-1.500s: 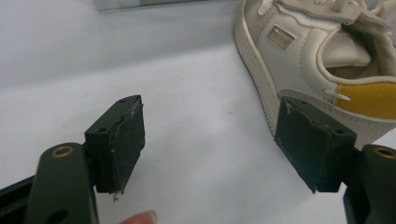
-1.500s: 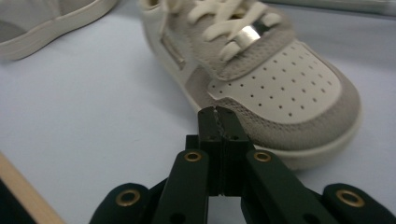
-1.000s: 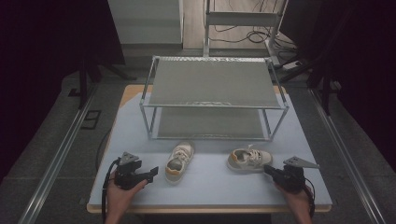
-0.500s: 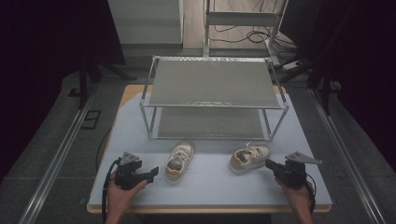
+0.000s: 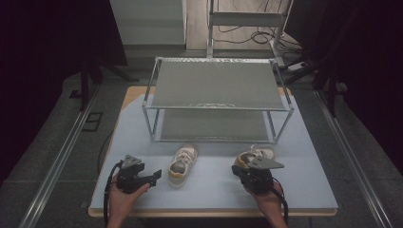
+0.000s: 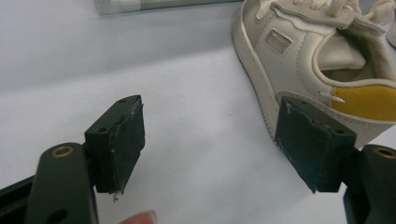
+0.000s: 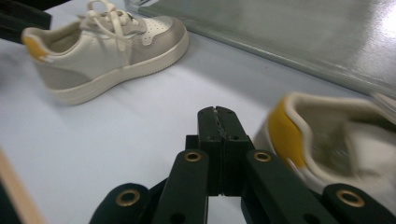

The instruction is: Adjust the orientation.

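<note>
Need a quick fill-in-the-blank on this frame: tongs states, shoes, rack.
1. The left tongs are ____, nothing between the jaws.
2. The right tongs are ____, beside the right shoe.
3. The heel patch on the left shoe is ____ in colour.
4. The metal rack has ____ shelves, both bare.

Missing words: open; shut; yellow; two

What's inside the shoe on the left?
Inside the left sneaker there's a pale lining and a yellow heel patch. No foot or object shows. The toe end is hidden under the tongue.
</note>
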The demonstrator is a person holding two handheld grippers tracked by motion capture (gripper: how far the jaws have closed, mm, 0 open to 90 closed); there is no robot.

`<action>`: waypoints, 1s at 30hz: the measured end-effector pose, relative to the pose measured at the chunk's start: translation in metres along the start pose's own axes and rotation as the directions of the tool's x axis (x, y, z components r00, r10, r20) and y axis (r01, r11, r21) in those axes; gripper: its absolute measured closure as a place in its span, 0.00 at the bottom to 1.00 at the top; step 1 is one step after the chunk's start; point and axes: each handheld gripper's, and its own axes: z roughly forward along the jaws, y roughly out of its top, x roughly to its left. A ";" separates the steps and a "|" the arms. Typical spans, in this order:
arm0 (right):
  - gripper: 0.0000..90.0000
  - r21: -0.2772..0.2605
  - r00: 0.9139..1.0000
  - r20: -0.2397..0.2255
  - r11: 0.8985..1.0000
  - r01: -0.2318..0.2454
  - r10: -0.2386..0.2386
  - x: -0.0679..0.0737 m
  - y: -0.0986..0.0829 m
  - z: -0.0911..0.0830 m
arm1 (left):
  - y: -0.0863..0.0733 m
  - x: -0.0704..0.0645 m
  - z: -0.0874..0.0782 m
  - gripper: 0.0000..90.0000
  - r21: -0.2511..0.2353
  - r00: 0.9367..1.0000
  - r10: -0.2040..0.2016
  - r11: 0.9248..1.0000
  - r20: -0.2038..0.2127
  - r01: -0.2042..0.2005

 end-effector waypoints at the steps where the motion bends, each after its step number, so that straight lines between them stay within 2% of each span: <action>1: 0.99 -0.003 1.000 0.010 1.000 0.000 0.000 0.001 0.001 0.004 | 0.000 0.000 0.000 0.27 0.001 1.000 0.000 1.000 0.000 0.000; 4: 0.98 -0.008 0.999 0.040 1.000 -0.009 0.009 0.002 0.003 0.015 | 0.000 0.001 0.000 0.27 0.001 1.000 -0.002 1.000 0.000 0.002; 7: 0.98 -0.008 0.997 0.079 1.000 0.004 -0.003 0.005 0.005 0.021 | -0.001 0.002 0.001 0.27 0.002 1.000 -0.005 1.000 0.000 0.005; 12: 0.99 -0.004 0.992 0.125 1.000 0.005 -0.005 0.001 0.003 0.019 | -0.001 0.002 0.001 0.27 0.005 1.000 -0.005 1.000 0.000 0.005; 20: 0.99 -0.004 0.994 0.114 1.000 0.000 0.000 -0.002 -0.001 0.012 | 0.000 0.001 0.000 0.27 0.003 1.000 -0.003 1.000 -0.002 0.003; 30: 0.99 0.001 0.995 0.091 0.999 -0.034 0.033 -0.008 -0.010 0.001 | -0.001 0.000 0.001 0.27 0.004 1.000 0.000 1.000 0.001 0.000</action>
